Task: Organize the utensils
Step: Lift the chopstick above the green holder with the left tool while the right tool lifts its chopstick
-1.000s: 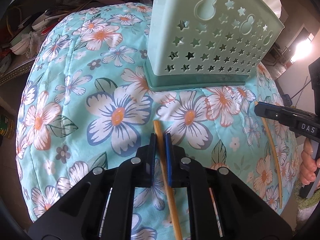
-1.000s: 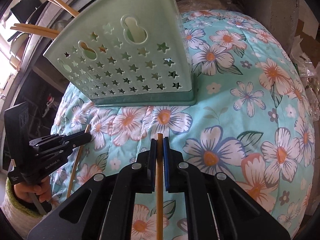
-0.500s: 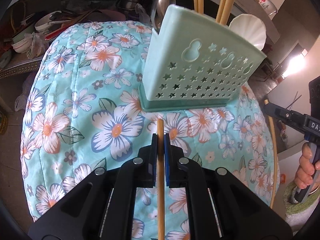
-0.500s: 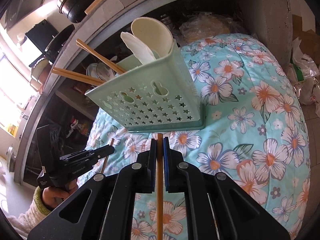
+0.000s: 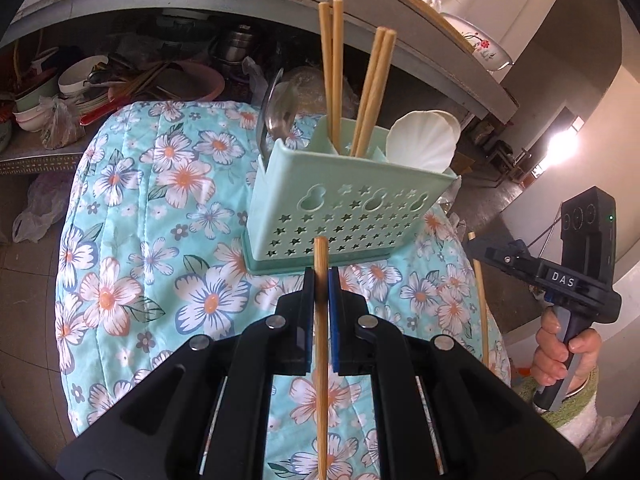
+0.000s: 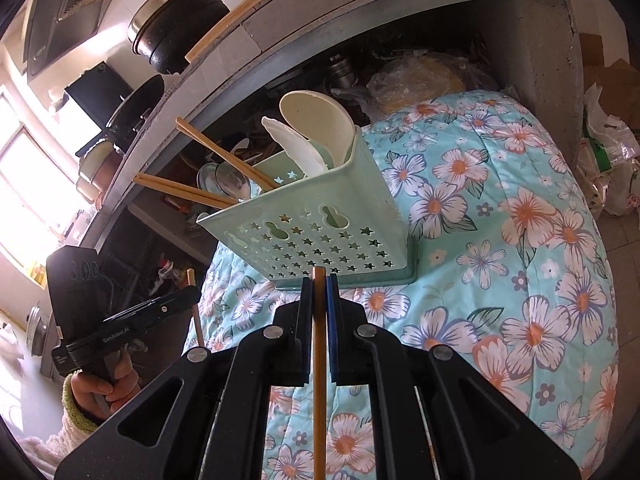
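A mint green utensil caddy [image 5: 340, 216] with star holes stands on the floral quilt [image 5: 160, 216]; it also shows in the right wrist view [image 6: 320, 240]. It holds several wooden chopsticks [image 5: 332, 76], a metal spoon [image 5: 276, 116] and white ladles [image 5: 424, 140]. My left gripper [image 5: 320, 280] is shut on a wooden chopstick [image 5: 321, 360], lifted in front of the caddy. My right gripper [image 6: 319, 284] is shut on another wooden chopstick [image 6: 319, 380], also raised before the caddy. Each gripper appears in the other's view, the right one [image 5: 480, 246] and the left one [image 6: 192, 292].
A concrete counter overhangs the quilt, with bowls and pans [image 5: 92, 84] stored beneath it. A black pot [image 6: 180, 20] sits on top of the counter. Plastic bags [image 6: 608, 160] lie at the right. Tiled floor shows at the left.
Both grippers have lifted their chopsticks off the quilt and drawn up and back from the caddy, so its top and contents have come into view.
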Motion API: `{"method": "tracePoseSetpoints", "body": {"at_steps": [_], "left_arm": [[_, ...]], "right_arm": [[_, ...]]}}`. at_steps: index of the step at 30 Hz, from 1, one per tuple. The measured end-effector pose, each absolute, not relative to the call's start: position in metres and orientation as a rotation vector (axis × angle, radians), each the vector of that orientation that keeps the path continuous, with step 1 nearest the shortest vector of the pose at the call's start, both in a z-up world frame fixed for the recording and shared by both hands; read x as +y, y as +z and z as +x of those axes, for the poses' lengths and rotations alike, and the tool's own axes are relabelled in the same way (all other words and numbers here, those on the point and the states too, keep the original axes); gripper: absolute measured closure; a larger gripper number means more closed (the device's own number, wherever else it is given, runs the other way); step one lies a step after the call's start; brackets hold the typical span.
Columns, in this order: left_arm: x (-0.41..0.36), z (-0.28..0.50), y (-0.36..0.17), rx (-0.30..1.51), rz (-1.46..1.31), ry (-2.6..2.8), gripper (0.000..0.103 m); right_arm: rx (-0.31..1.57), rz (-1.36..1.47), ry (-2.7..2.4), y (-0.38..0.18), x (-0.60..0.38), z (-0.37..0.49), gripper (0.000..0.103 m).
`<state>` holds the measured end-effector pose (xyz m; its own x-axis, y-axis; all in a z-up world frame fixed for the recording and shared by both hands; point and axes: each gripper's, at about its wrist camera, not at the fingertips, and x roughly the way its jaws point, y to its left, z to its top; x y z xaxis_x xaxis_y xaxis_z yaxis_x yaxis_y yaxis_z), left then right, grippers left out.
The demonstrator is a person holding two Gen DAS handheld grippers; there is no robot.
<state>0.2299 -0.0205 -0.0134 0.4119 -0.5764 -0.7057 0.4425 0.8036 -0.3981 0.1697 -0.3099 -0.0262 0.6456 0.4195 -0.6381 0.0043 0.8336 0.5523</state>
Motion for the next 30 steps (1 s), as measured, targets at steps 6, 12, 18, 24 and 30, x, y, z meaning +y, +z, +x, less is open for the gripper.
{"method": "tracePoseSetpoints", "body": {"at_steps": [6,12,18,24,30], "left_arm": [[-0.02,0.219,0.038,0.793,-0.154,-0.673,0.097],[-0.019,0.221,0.114,0.549,-0.201,-0.67,0.097],[-0.026,0.226,0.173,0.276,-0.259,-0.64,0.097],[-0.051,0.254,0.18,0.179,-0.285,-0.55,0.097],[-0.077,0.29,0.144,0.204,-0.239,-0.454,0.097]], "right_arm": [[0.806,0.564,0.249,-0.018,-0.321,0.162,0.096],[0.761,0.588,0.255,-0.005,-0.333,0.152,0.096],[0.751,0.603,0.256,-0.003,-0.34,0.148,0.096],[0.755,0.612,0.257,-0.005,-0.343,0.147,0.096],[0.759,0.614,0.255,-0.007,-0.345,0.145,0.096]]}}
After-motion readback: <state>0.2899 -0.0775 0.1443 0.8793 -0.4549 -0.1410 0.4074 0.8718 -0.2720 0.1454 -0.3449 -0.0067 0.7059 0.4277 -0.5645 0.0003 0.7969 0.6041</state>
